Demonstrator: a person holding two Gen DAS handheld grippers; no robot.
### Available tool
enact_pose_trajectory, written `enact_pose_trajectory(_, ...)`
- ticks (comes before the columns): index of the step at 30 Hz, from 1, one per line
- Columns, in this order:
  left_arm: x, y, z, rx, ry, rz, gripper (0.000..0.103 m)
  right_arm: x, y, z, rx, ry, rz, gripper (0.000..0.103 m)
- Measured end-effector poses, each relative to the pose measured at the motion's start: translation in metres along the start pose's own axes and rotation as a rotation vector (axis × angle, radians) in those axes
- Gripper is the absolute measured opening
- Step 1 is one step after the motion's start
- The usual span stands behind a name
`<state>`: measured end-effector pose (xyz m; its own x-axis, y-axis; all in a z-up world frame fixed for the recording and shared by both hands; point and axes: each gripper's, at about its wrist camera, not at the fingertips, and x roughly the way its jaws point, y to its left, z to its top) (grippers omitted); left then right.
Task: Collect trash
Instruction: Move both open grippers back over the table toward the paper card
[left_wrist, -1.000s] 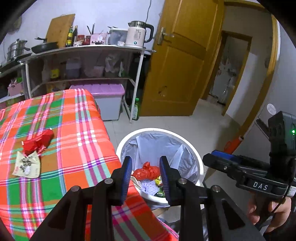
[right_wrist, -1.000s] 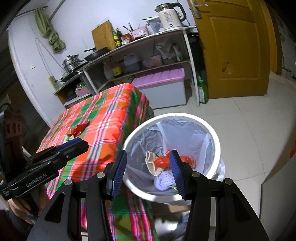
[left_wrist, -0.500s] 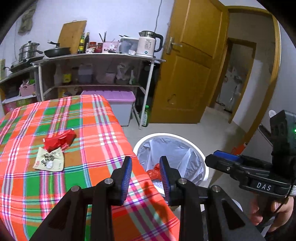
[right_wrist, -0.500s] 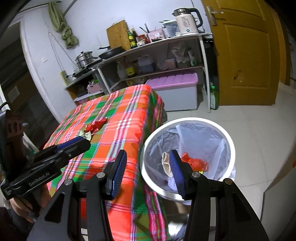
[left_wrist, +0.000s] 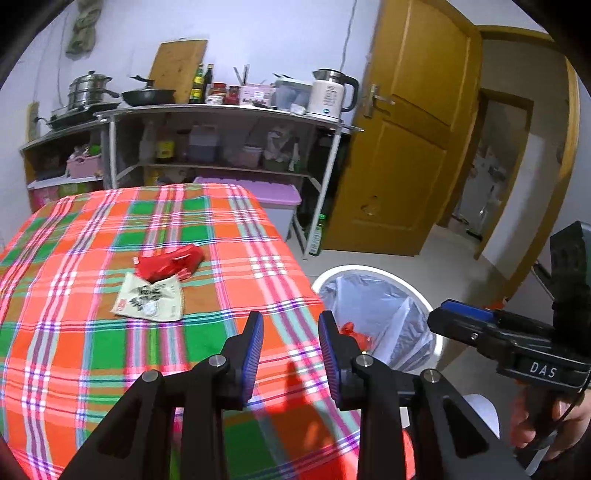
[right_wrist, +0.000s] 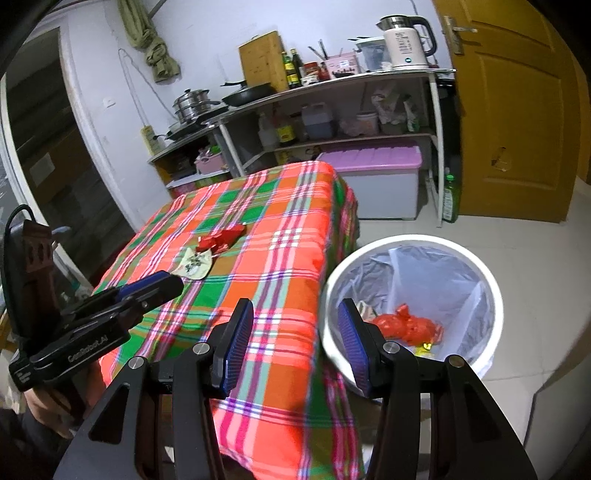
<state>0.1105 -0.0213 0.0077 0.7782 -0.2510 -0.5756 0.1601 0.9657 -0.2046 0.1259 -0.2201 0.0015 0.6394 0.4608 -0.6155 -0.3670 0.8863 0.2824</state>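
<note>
Two pieces of trash are lying on the table (left_wrist: 92, 350), well in from its edges: a red wrapper (left_wrist: 168, 263) and, touching its near side, a pale printed packet (left_wrist: 149, 301). They are sitting flat on the plaid cloth, so each will probably have to be pinched at an edge or a crumple rather than scooped.

The left gripper (left_wrist: 290, 349) is hovering over the near part of the table, its jaws standing apart with nothing between them, and it is pointing toward the two pieces, looking like the one lined up for the next pick. The right gripper (right_wrist: 295, 345) is hanging over the table's corner, jaws apart and empty too, one of them framing the bin's rim.

The white bin (right_wrist: 491, 288) is standing on the floor just beside the table's right edge, lined with a clear bag, and a red crumpled wrapper (right_wrist: 404, 325) and other scraps are already lying at its bottom. Parked that close, it is making every drop a short swing off the table.

Behind, a metal shelf (left_wrist: 229, 110) is carrying a kettle (left_wrist: 328, 94) and pans.
</note>
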Motion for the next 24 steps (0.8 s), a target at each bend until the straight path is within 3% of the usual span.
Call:
enact_pose_trajectory(12, -0.008, 0.074, 0.000, -0.107, -0.012, 0.126, 0.031, 0.035, 0.035, 0.008, -0.071, 0.048, 0.060, 0.049)
enact_pose_trajectory(17, -0.003, 0.103, 0.003, -0.153, -0.014, 0.155, 0.046, 0.052, 0.045, 0.013, -0.089, 0.067, 0.071, 0.049)
enact_pose_trajectory(24, 0.020, 0.134, 0.006, -0.183, 0.020, 0.198, 0.048, 0.072, 0.050, 0.020, -0.104, 0.090, 0.083, 0.049)
